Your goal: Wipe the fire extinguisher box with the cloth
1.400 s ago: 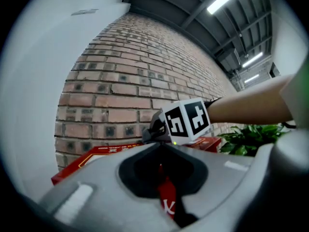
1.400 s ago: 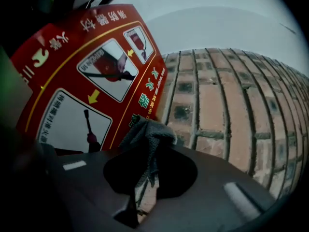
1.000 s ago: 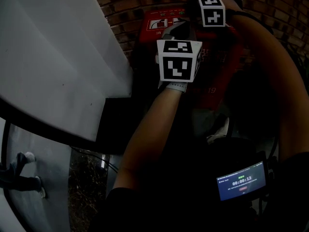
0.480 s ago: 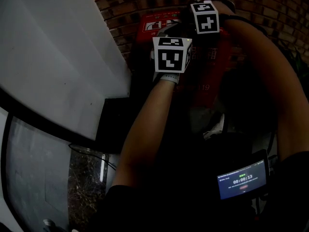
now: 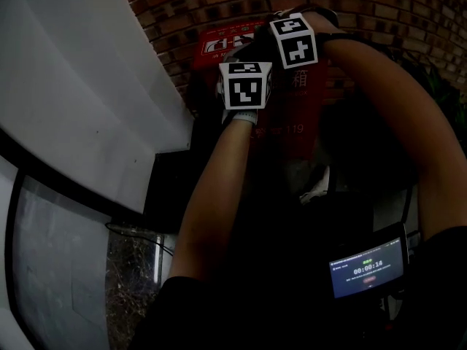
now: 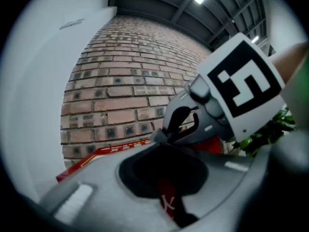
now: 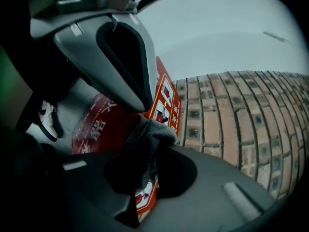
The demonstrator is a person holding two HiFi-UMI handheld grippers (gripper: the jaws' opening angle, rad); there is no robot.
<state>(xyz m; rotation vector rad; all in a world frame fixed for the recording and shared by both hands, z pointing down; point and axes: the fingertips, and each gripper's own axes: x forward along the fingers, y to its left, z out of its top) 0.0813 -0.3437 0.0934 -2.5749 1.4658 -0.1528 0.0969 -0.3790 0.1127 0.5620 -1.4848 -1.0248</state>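
Observation:
The red fire extinguisher box stands against a brick wall, and both my grippers are held up at its top. The left gripper's marker cube and the right gripper's cube hide the jaws in the head view. In the right gripper view my right gripper is shut on a grey cloth, which hangs bunched over the box. My left gripper looks shut with nothing in it, just above the box's top edge. The right gripper sits directly beyond it.
A white slanted panel fills the left, with a glass pane below it. The brick wall runs behind the box. Green leaves show at the right. A device with a lit screen sits low right. A shoe is beside the box.
The left gripper has risen toward the top of the box, closer to the right gripper. The head view has shifted, so the box sits further left.

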